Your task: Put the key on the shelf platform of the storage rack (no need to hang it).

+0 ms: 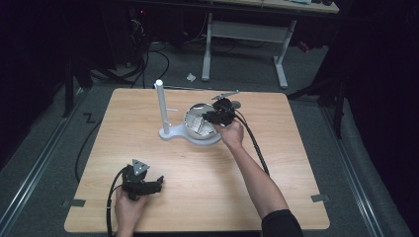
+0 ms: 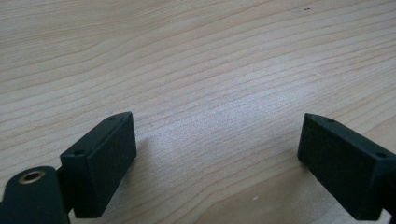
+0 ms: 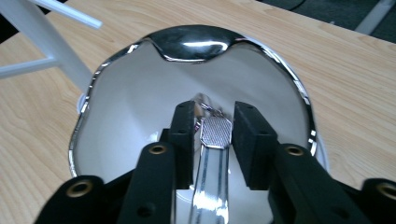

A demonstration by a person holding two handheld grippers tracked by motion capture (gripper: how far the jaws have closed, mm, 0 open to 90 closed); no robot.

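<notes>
A white bowl with a chrome rim (image 1: 189, 112) (image 3: 191, 44) is tipped on its side on a white stand at the middle of the table. My right gripper (image 1: 207, 117) (image 3: 214, 135) reaches into its mouth from the right. A shiny metal strip with a textured eight-sided end (image 3: 215, 131) lies between its jaws. The pads (image 3: 184, 135) stand narrowly on either side of it with a thin gap, so the gripper is open. My left gripper (image 1: 157, 183) (image 2: 217, 154) rests at the front left, open wide over bare wood with nothing between its jaws.
The stand's white upright pole (image 1: 161, 106) (image 3: 44, 39) rises just left of the bowl, with thin side rods. A thin metal piece (image 1: 225, 94) pokes out behind the right gripper. The wooden table (image 1: 197, 197) has dark floor and cables around it.
</notes>
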